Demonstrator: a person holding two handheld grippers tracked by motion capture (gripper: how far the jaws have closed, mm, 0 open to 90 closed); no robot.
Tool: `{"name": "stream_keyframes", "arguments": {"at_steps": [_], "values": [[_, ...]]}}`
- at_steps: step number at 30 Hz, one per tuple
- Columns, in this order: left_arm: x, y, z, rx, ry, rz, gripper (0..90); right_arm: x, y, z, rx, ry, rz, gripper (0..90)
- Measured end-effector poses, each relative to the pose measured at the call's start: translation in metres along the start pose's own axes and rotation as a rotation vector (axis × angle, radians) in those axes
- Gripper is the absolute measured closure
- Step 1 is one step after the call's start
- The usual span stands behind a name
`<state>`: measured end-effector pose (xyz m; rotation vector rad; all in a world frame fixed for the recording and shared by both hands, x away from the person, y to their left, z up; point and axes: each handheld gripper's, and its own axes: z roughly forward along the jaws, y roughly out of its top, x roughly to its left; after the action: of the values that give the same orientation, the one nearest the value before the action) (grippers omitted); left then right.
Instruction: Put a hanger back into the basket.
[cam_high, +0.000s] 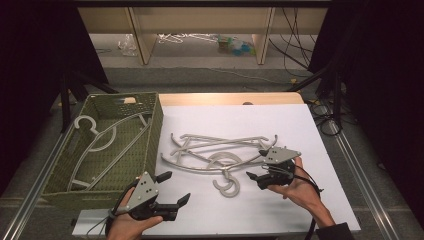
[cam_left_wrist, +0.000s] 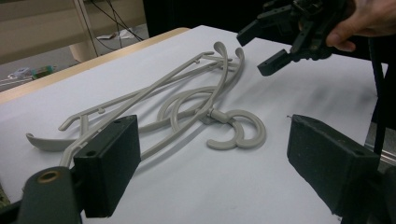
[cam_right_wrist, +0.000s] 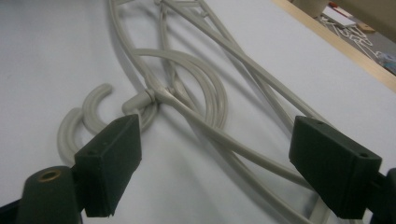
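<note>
Hangers: tangled heap mid-table, hooks toward person.
Basket: left, holding one hanger, probably the sorting goal.
Right gripper: jaws wide, straddling heap's edge for pickup.
Left gripper: jaws apart, empty, waiting nearby.

Ahead of the wide-apart black jaws (matt, faintly grainy pads) lie smooth grey plastic hangers with a dull sheen, on a matt white sheet edged in pale wood. The olive basket looks woven.
</note>
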<state>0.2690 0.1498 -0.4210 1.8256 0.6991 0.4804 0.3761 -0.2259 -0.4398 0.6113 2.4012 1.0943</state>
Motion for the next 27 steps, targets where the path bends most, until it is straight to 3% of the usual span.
{"name": "stream_keyframes", "arguments": {"at_steps": [8,15,23,27], "values": [[0.000,-0.001,-0.001,0.003,-0.003,-0.006,17.2,-0.012,0.009,0.032,0.112,0.048,-0.121,23.1],[0.000,-0.001,-0.001,-0.003,-0.012,0.002,17.3,-0.010,0.009,0.057,0.212,0.091,-0.198,29.7],[-0.002,-0.003,0.002,0.014,-0.019,-0.001,17.5,-0.013,0.004,0.067,0.239,0.088,-0.250,42.0],[-0.001,-0.004,0.003,0.004,-0.022,-0.005,17.6,-0.013,0.005,0.069,0.240,0.098,-0.246,46.7]]}}
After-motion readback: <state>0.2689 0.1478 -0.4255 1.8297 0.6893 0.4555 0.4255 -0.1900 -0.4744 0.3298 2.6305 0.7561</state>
